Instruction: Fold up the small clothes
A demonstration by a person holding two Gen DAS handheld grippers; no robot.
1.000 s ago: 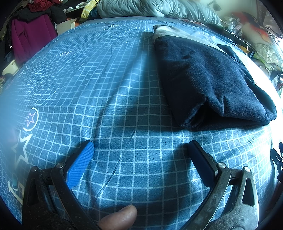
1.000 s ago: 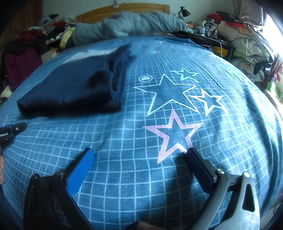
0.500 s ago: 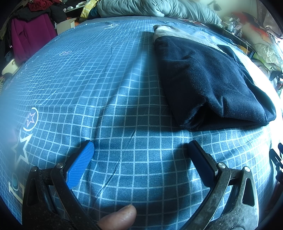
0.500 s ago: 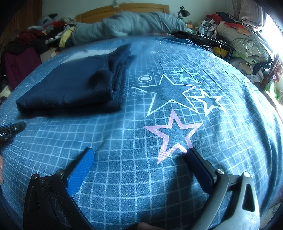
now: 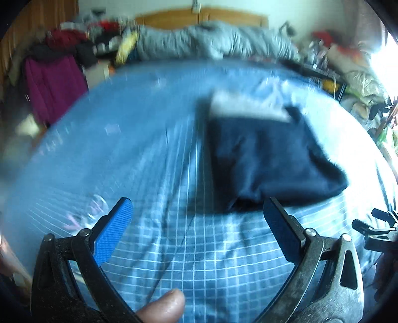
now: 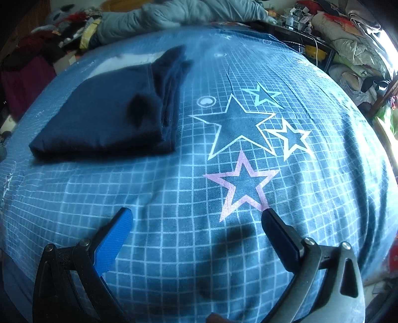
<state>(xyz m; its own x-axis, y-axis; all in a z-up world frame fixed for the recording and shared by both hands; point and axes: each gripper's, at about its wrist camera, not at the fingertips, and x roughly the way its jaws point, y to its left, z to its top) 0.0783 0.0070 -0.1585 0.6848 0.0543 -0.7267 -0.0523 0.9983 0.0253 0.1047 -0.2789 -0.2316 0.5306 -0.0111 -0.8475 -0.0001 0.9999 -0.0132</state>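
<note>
A dark navy garment (image 5: 268,154) lies folded on the blue checked bedsheet (image 5: 139,154), with a pale strip at its far edge. It also shows in the right wrist view (image 6: 109,119), up and left of centre. My left gripper (image 5: 197,207) is open and empty, its right finger just short of the garment's near edge. My right gripper (image 6: 196,216) is open and empty above the sheet, near a pink star print (image 6: 242,183), well right of the garment. The left wrist view is motion-blurred.
A grey duvet (image 5: 214,44) lies bunched at the head of the bed before a wooden headboard (image 5: 201,16). Piled clothes stand at the left (image 5: 54,82) and cluttered bedding and shelves at the right (image 6: 353,49). The other gripper's tip (image 5: 378,228) shows at the right edge.
My left gripper has swung up and back fast, so its view now takes in the headboard and the garment sits nearer centre. My right gripper has lifted and moved slightly forward. Both stay open.
</note>
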